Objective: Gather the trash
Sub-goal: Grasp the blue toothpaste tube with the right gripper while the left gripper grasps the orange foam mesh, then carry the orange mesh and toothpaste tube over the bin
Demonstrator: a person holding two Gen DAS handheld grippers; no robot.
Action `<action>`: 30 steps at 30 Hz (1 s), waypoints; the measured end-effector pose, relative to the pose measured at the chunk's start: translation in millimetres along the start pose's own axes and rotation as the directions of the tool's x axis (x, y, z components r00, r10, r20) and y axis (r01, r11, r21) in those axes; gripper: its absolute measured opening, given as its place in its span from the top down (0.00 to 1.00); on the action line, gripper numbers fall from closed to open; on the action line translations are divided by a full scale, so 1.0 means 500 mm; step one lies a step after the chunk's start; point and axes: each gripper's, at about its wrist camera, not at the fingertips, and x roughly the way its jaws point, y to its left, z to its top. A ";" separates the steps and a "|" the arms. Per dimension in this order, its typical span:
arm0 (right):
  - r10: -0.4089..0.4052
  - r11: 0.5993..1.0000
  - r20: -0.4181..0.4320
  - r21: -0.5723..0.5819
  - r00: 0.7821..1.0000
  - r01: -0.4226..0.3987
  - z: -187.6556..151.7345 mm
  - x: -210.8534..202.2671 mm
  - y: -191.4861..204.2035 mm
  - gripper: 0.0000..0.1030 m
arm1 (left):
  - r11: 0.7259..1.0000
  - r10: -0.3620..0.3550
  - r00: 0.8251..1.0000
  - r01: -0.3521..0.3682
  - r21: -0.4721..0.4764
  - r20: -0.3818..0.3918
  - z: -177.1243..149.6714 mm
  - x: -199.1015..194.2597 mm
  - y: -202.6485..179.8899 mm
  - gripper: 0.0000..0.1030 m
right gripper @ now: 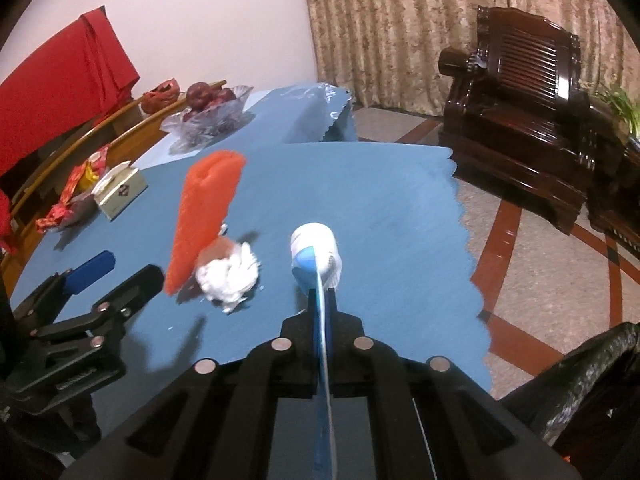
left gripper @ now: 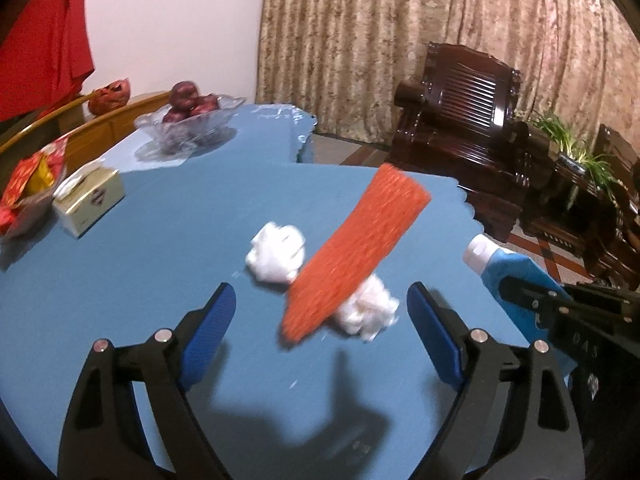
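An orange foam net sleeve (left gripper: 352, 256) (right gripper: 204, 216) leans slanted over crumpled white tissue wads (left gripper: 276, 256) (right gripper: 230, 276) on the blue tablecloth (left gripper: 120, 300). My left gripper (left gripper: 320, 292) (right gripper: 126, 270) is open, its blue pads (left gripper: 218, 320) wide on either side of the sleeve's near end and not touching it. My right gripper (right gripper: 320, 300) (left gripper: 520, 292) is shut on the flat tail of a blue-and-white tube (right gripper: 316, 256) (left gripper: 504, 272), which has a white cap and is held above the table to the right of the tissues.
A tissue box (left gripper: 90, 200), a bowl of red snack packets (left gripper: 28, 188) and a glass bowl of apples (left gripper: 188, 120) stand at the far left. The scalloped table edge (right gripper: 468, 264) runs on the right. A black bag (right gripper: 592, 372) is below it, with dark wooden chairs (left gripper: 460, 120) beyond.
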 end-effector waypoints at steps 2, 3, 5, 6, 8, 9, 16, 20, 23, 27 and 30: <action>-0.001 1.000 0.003 0.004 1.000 0.001 0.005 0.004 -0.005 0.97 | 1.000 -0.005 1.000 0.005 0.009 0.006 0.013 0.016 -0.017 0.19; 0.001 1.000 0.003 0.007 1.000 -0.001 0.008 0.007 -0.009 0.97 | 1.000 -0.005 1.000 0.005 0.013 0.008 0.018 0.022 -0.023 0.19; 0.005 1.000 0.000 0.013 1.000 -0.005 0.011 0.012 -0.013 0.97 | 1.000 0.003 1.000 -0.003 0.022 0.011 0.026 0.038 -0.034 0.20; 0.007 1.000 0.000 0.015 1.000 -0.007 0.011 0.014 -0.015 0.97 | 1.000 0.007 1.000 -0.008 0.025 0.013 0.029 0.045 -0.038 0.21; 0.010 1.000 0.000 0.019 1.000 -0.010 0.012 0.015 -0.020 0.97 | 0.999 0.023 1.000 -0.023 0.030 0.007 0.034 0.063 -0.043 0.26; 0.011 1.000 0.000 0.019 1.000 -0.011 0.012 0.015 -0.022 0.97 | 0.999 0.025 1.000 -0.025 0.030 0.005 0.036 0.067 -0.042 0.29; 0.015 1.000 0.010 0.008 1.000 -0.015 0.016 0.010 -0.022 0.97 | 0.999 0.023 1.000 -0.023 0.036 -0.004 0.047 0.075 -0.041 0.76; 0.026 1.000 0.019 0.012 0.999 -0.026 0.017 -0.002 -0.019 0.97 | 1.000 0.014 1.000 -0.015 0.028 0.022 0.051 0.049 -0.038 0.89; 0.034 0.999 0.029 0.015 0.999 -0.034 0.016 -0.016 -0.014 0.97 | 1.000 0.008 0.999 -0.009 0.018 0.043 0.052 0.021 -0.035 0.90; 0.045 0.999 0.048 0.017 0.998 -0.046 0.012 -0.044 -0.004 0.97 | 1.000 -0.003 0.997 0.002 0.013 0.072 0.054 -0.025 -0.034 0.90; 0.055 0.998 0.065 0.015 0.996 -0.056 0.009 -0.070 0.001 0.97 | 1.000 -0.006 0.996 0.005 0.010 0.085 0.052 -0.063 -0.034 0.91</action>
